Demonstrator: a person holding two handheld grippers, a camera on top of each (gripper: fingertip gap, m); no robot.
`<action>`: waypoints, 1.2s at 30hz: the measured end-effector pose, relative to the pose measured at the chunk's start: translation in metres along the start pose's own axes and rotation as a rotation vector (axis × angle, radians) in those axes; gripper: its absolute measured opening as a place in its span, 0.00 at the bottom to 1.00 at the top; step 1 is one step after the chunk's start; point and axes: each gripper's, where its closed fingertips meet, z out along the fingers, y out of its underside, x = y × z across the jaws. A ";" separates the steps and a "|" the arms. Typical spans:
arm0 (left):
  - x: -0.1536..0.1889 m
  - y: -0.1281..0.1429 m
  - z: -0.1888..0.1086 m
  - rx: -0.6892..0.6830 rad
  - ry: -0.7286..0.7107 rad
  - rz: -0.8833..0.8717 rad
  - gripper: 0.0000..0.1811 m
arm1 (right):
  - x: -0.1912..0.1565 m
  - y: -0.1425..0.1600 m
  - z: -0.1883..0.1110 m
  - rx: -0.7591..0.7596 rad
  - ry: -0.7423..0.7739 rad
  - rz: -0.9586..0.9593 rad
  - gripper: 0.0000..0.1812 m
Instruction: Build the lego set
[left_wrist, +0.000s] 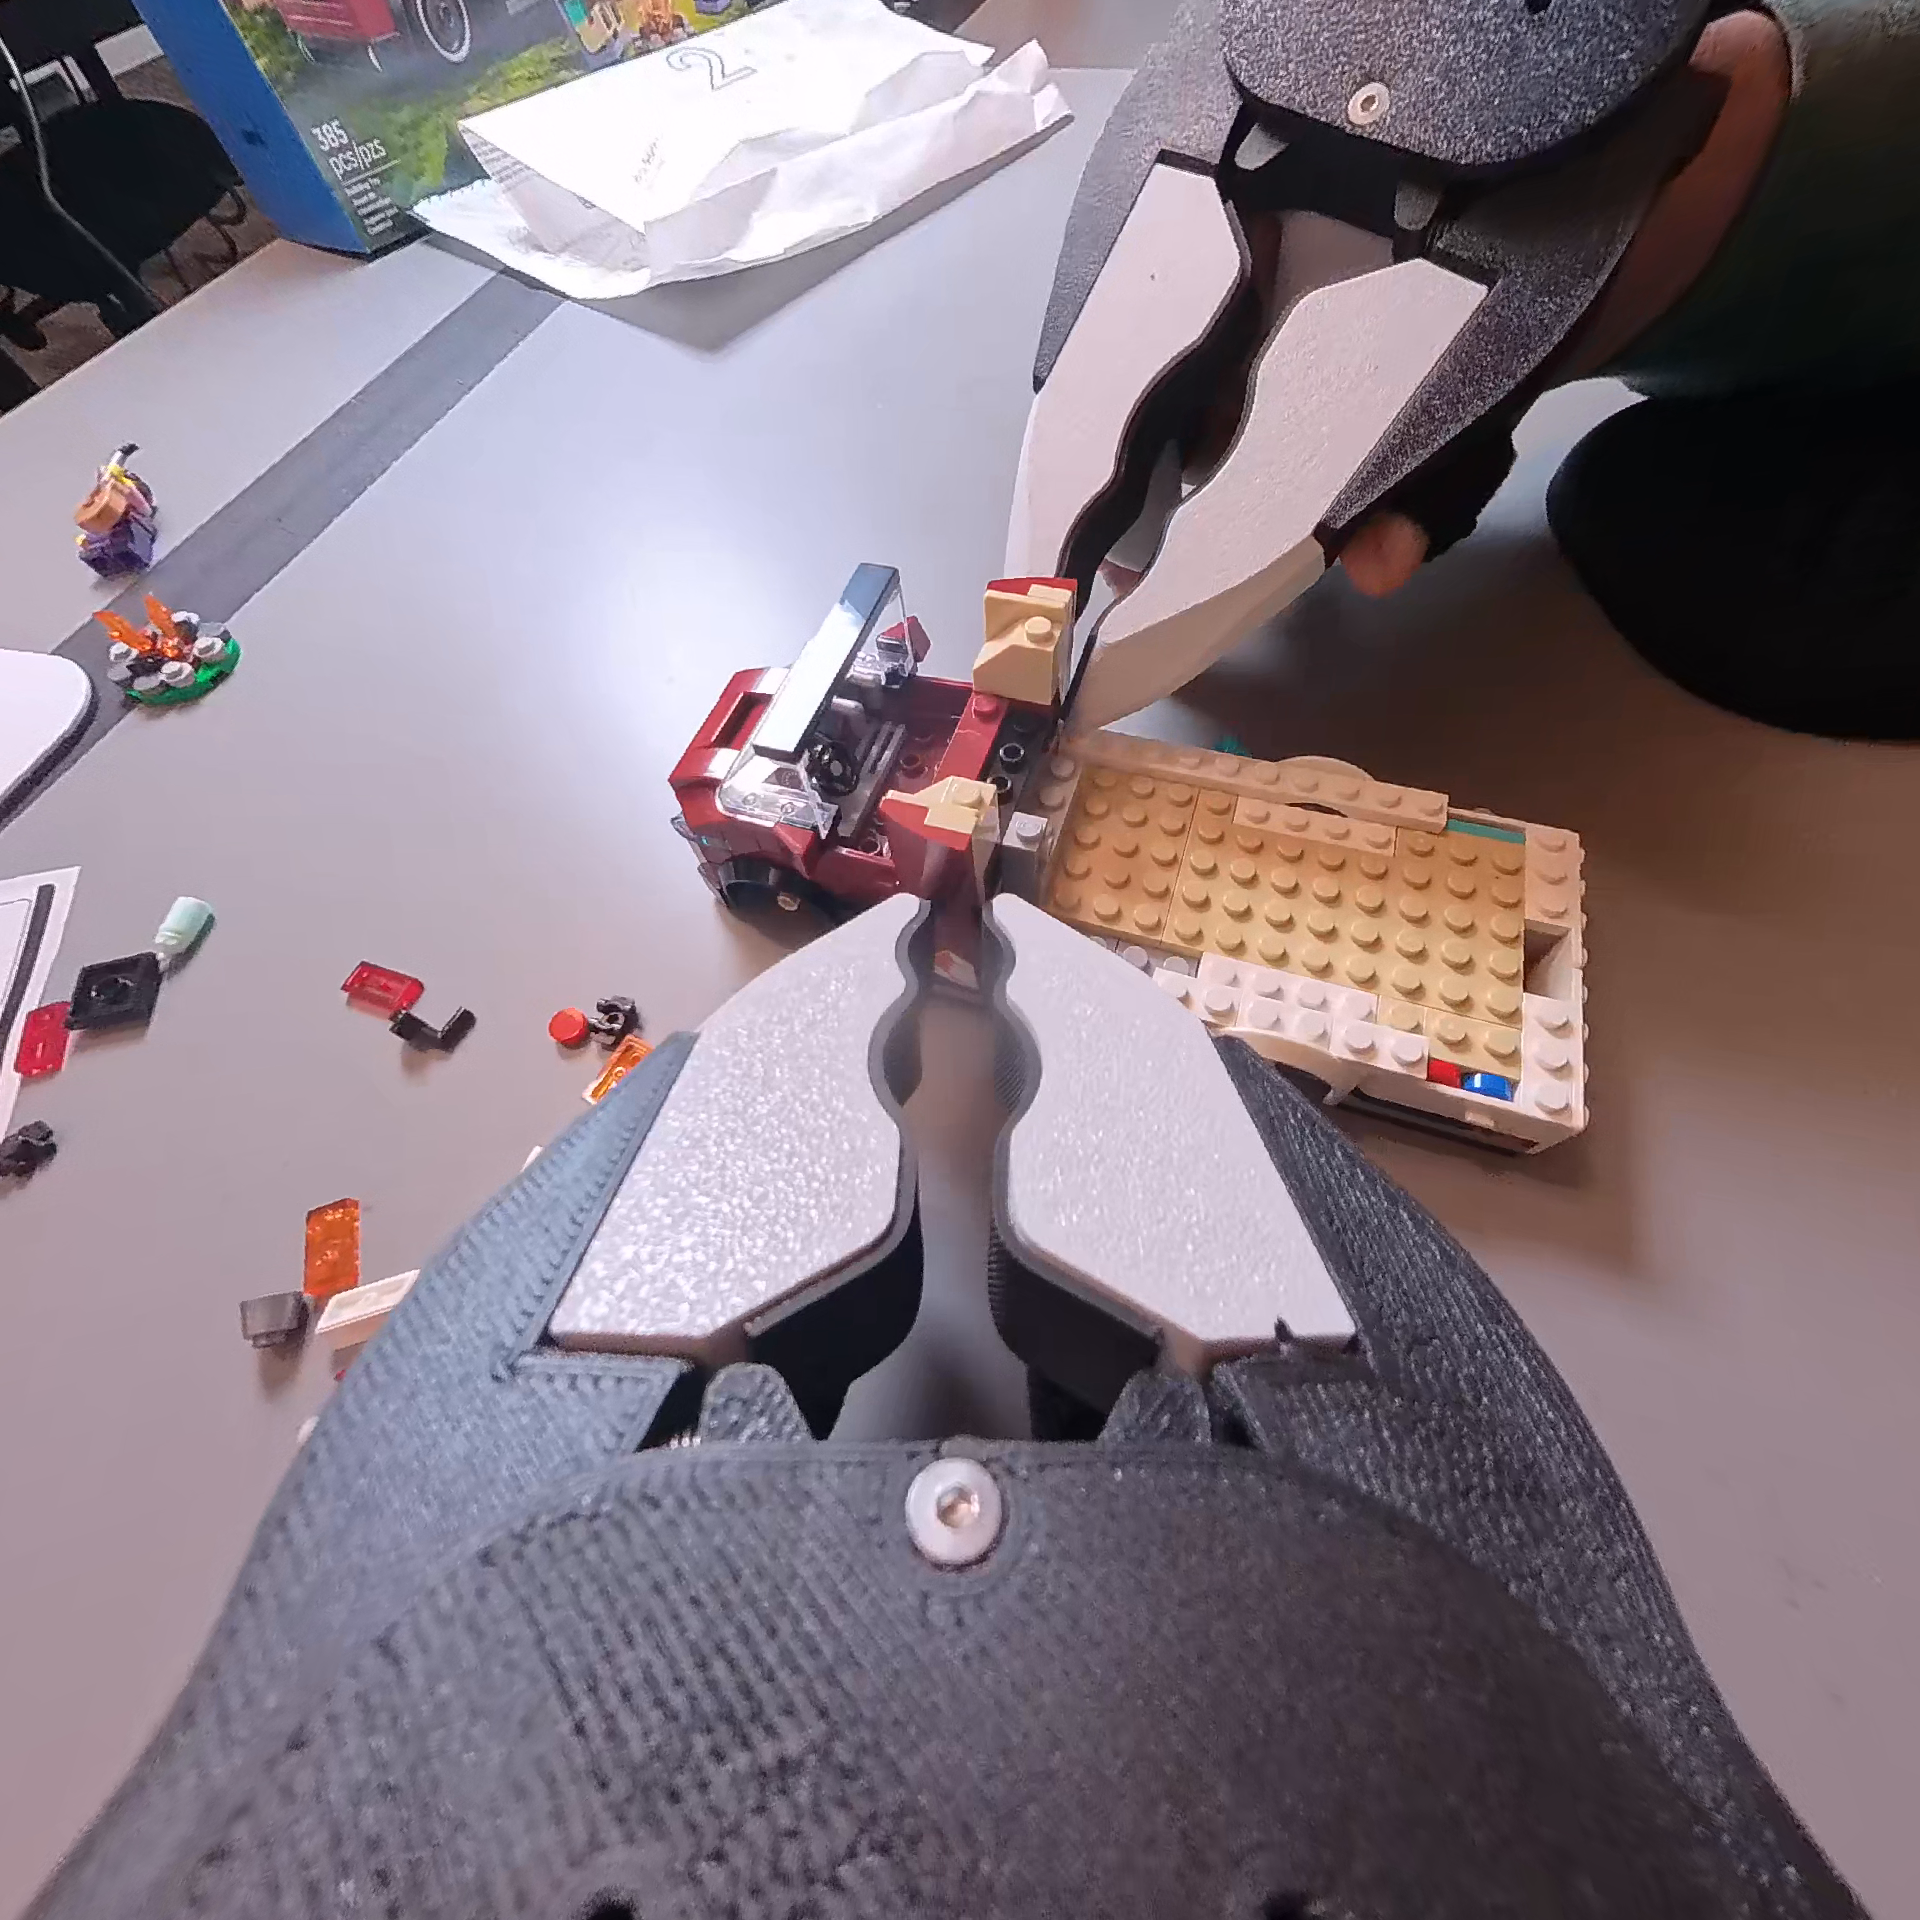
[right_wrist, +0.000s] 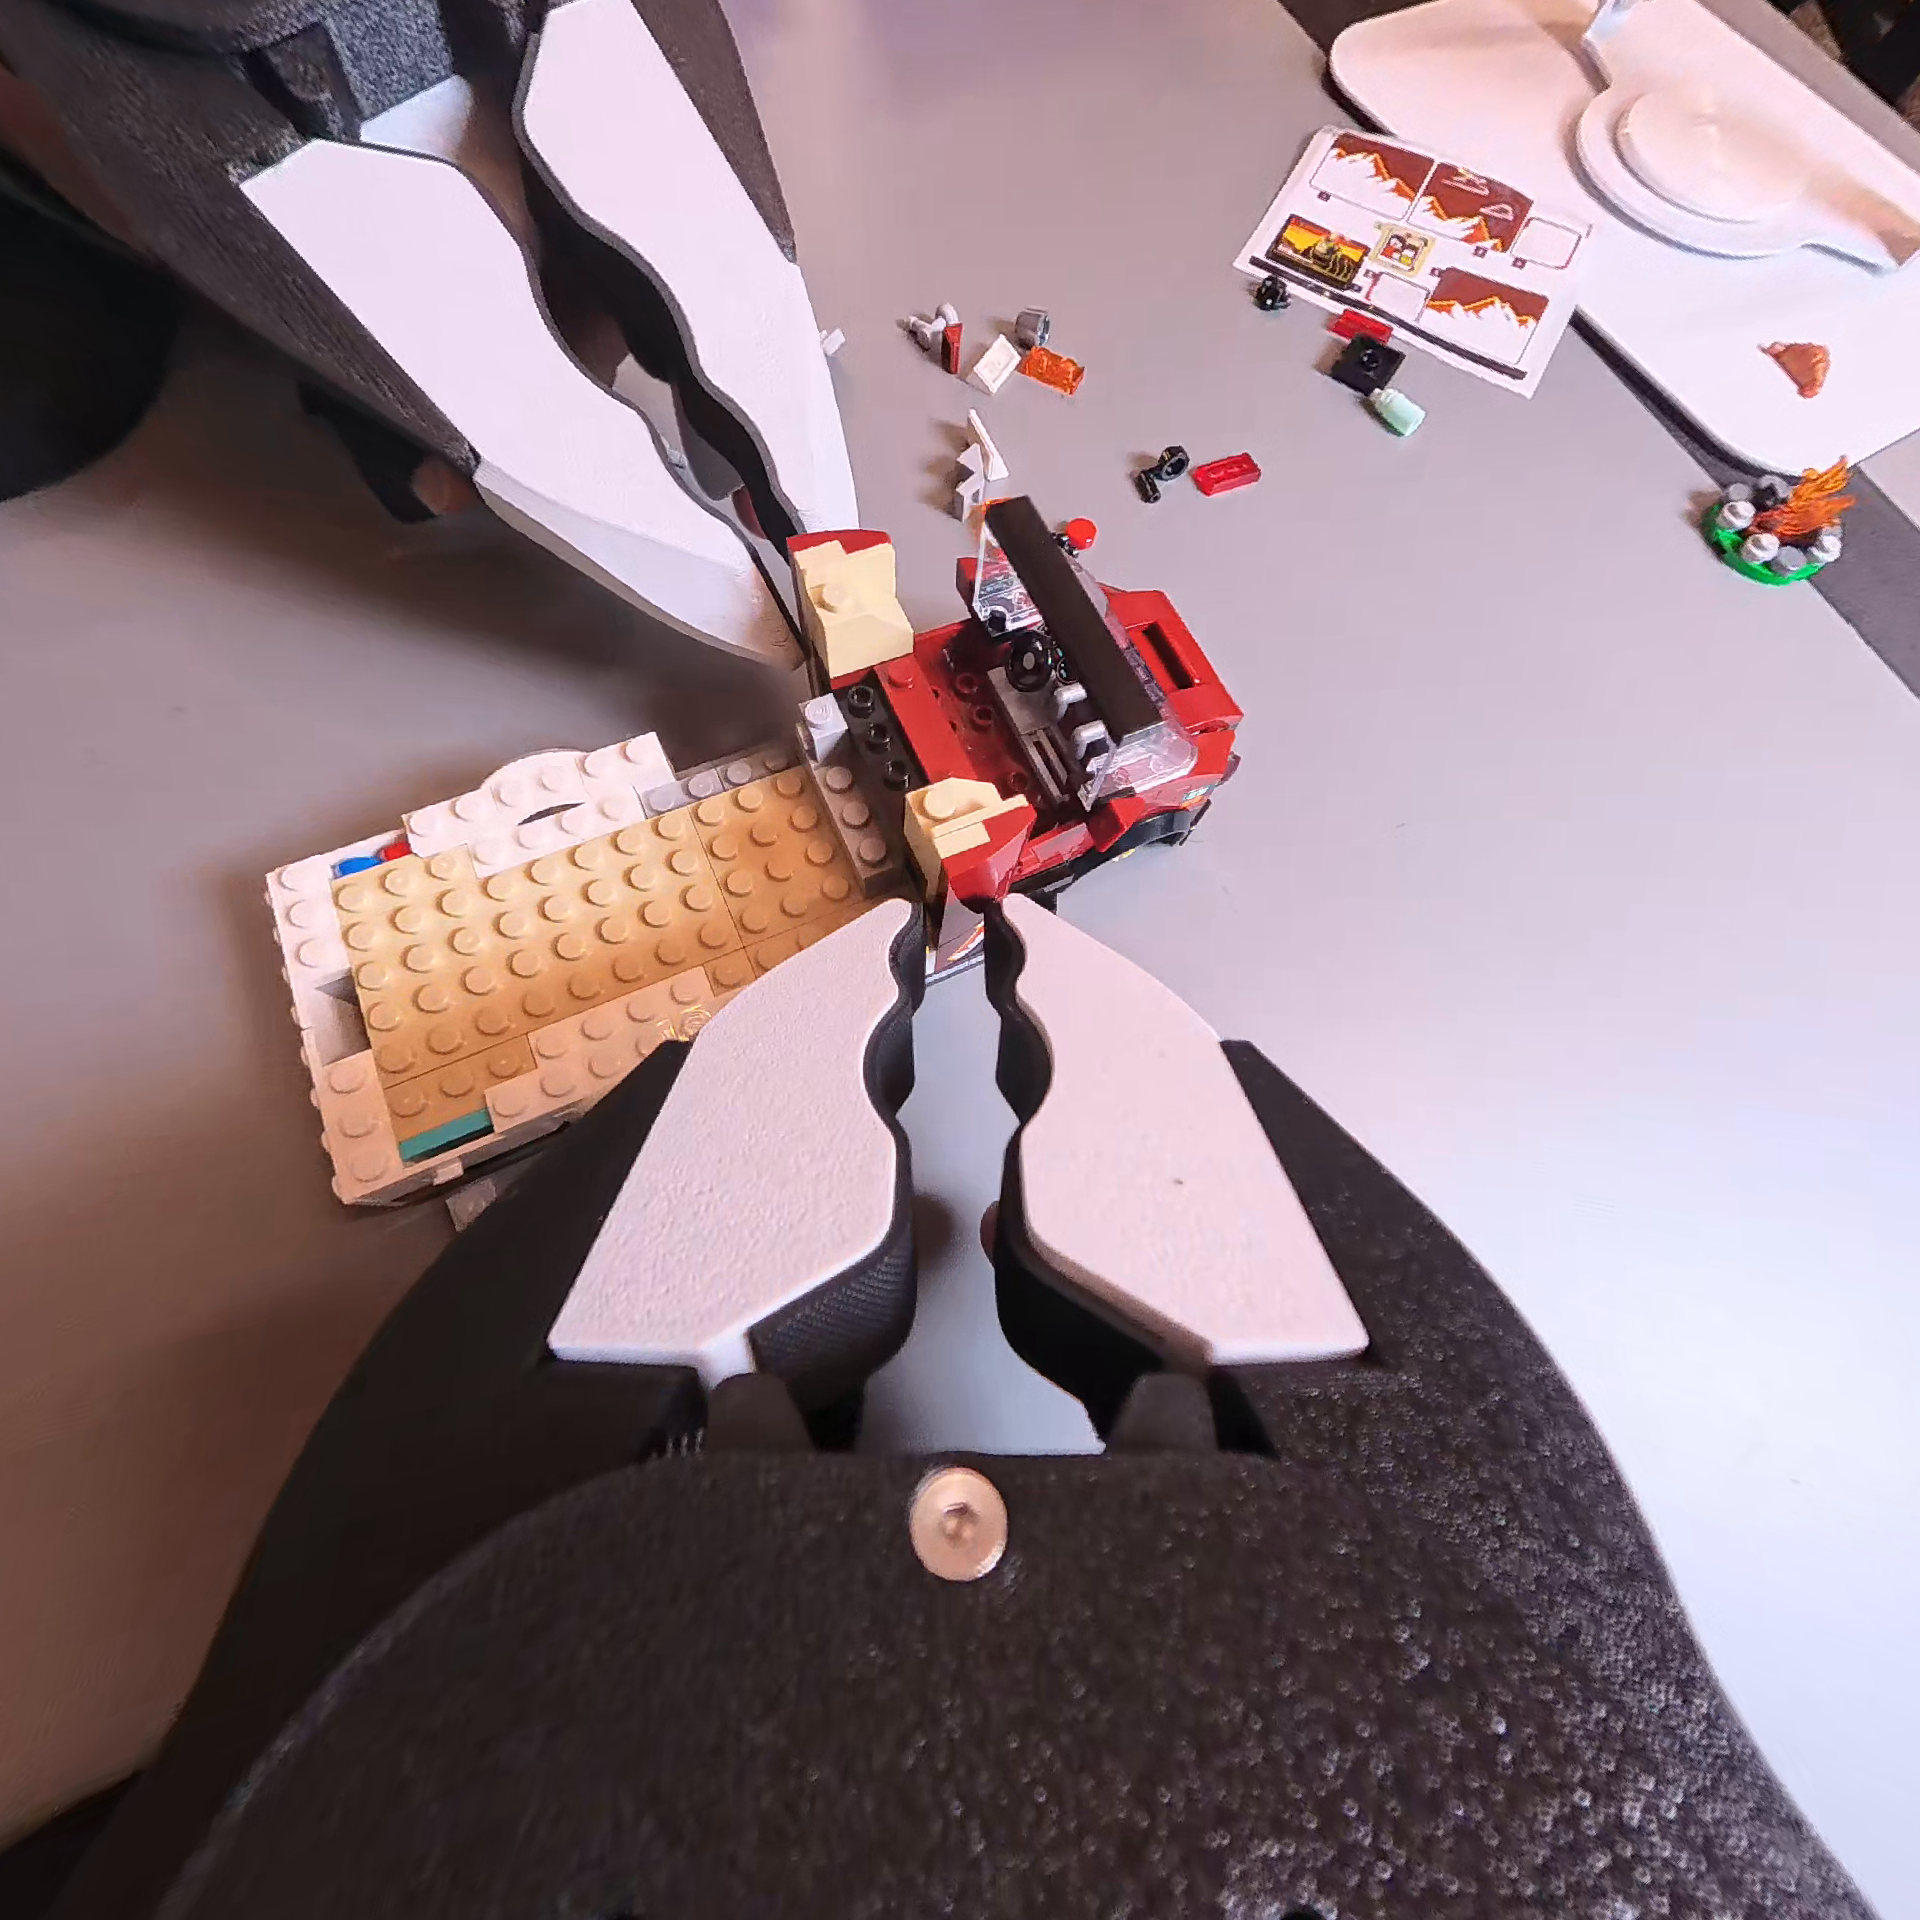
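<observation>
A dark red lego truck (left_wrist: 831, 769) with a tan studded bed (left_wrist: 1299, 894) stands on the grey table. It also shows in the right wrist view (right_wrist: 1091, 727). My left gripper (left_wrist: 958, 914) is shut on the cab's near side wall, just below a tan brick (left_wrist: 961, 805). My right gripper (right_wrist: 954, 914) is shut on the opposite side wall, by the tan brick (right_wrist: 945, 821) there. Each gripper shows in the other's view across the truck: the right gripper (left_wrist: 1075, 634) and the left gripper (right_wrist: 795, 623).
Loose small pieces (left_wrist: 416, 1003) lie left of the truck and show in the right wrist view (right_wrist: 1226, 473). A campfire build (left_wrist: 171, 655), a purple figure (left_wrist: 116, 514), a sticker sheet (right_wrist: 1403, 249), the set's box (left_wrist: 312, 135) and a white paper bag (left_wrist: 748, 156) lie farther off. Left tips to right tips: about 6 cm. The campfire build (left_wrist: 171, 655) is about 25 cm from both grippers' fingertips. It is also in sight in the right wrist view (right_wrist: 1767, 517).
</observation>
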 end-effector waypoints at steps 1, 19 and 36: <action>0.000 0.000 0.000 -0.001 0.000 -0.006 0.04 | 0.000 0.000 0.000 0.001 0.004 0.003 0.06; -0.020 -0.002 -0.020 0.052 -0.053 -0.039 0.17 | -0.005 -0.006 -0.018 0.053 -0.015 -0.009 0.15; -0.032 0.013 -0.028 0.019 -0.112 -0.009 0.14 | -0.084 0.047 -0.029 -0.264 -0.323 -0.210 0.09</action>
